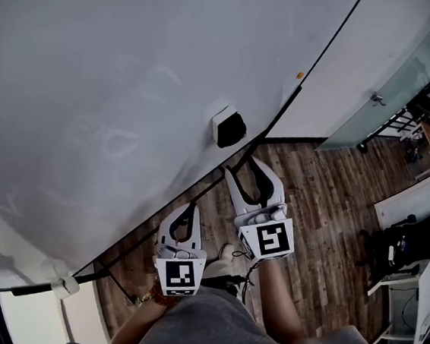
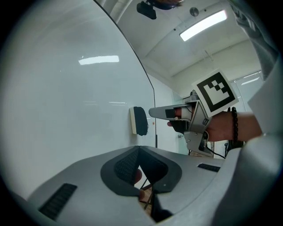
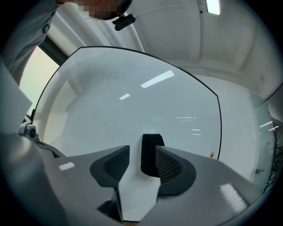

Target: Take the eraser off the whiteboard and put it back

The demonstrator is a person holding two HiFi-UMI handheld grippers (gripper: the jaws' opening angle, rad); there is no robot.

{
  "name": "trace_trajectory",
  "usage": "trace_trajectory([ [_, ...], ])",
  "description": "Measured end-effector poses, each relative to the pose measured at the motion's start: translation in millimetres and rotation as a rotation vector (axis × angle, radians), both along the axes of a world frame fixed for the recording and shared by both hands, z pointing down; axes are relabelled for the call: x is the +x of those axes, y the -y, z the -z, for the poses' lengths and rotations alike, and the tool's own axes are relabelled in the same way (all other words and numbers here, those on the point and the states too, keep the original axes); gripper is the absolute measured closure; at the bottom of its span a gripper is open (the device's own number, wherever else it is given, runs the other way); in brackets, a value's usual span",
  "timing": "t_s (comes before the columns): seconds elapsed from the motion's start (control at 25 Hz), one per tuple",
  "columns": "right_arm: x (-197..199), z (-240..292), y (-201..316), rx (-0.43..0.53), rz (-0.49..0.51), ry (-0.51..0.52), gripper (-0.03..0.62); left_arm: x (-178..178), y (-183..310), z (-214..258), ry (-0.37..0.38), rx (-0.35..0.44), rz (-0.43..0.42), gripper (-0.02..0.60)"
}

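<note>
The right gripper [image 3: 142,151] has its jaws parted with nothing pressed between them. Through the gap, the right gripper view shows the eraser [image 3: 151,154] straight ahead and not yet touched. The eraser stands tall in that view, so its long axis runs up and down across the line along which the jaws would close, and its narrow width faces the pads. It sits slightly toward the right-hand jaw rather than dead centre, and that jaw's pad overlaps its edge in the view, so a small sideways correction looks needed before closing. In the head view the right gripper [image 1: 242,166] lies just below the eraser [image 1: 229,126] and points at it with a short gap between them. The eraser clings to the whiteboard [image 1: 113,79], a pale layer against the surface and a dark body facing out. The left gripper [image 2: 139,149] has its jaws closed together on nothing. It is further from the eraser [image 2: 140,120], off to one side, and in the head view the left gripper [image 1: 190,208] trails behind its partner. The right hand is plainly the nearer one, and the coming move seems to be its straight push forward until the pads flank the eraser's sides.
</note>
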State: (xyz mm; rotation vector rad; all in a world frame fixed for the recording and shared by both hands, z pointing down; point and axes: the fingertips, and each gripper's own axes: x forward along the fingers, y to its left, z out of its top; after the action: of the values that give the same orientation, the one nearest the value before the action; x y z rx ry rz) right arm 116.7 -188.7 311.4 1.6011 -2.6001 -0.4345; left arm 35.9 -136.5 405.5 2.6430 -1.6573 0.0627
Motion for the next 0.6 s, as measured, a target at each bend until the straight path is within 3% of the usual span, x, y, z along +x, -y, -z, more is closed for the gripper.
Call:
trace_trajectory([
  [0.44,3,-1,31,-0.016,0.033,0.008,0.373,0,17,0,-0.005,-0.005,0.053,0.575],
  [0.6,-2,-2,48,-0.008,0.066,-0.052,0.339,0,23,-4,0.002,-0.005,0.064,0.575],
])
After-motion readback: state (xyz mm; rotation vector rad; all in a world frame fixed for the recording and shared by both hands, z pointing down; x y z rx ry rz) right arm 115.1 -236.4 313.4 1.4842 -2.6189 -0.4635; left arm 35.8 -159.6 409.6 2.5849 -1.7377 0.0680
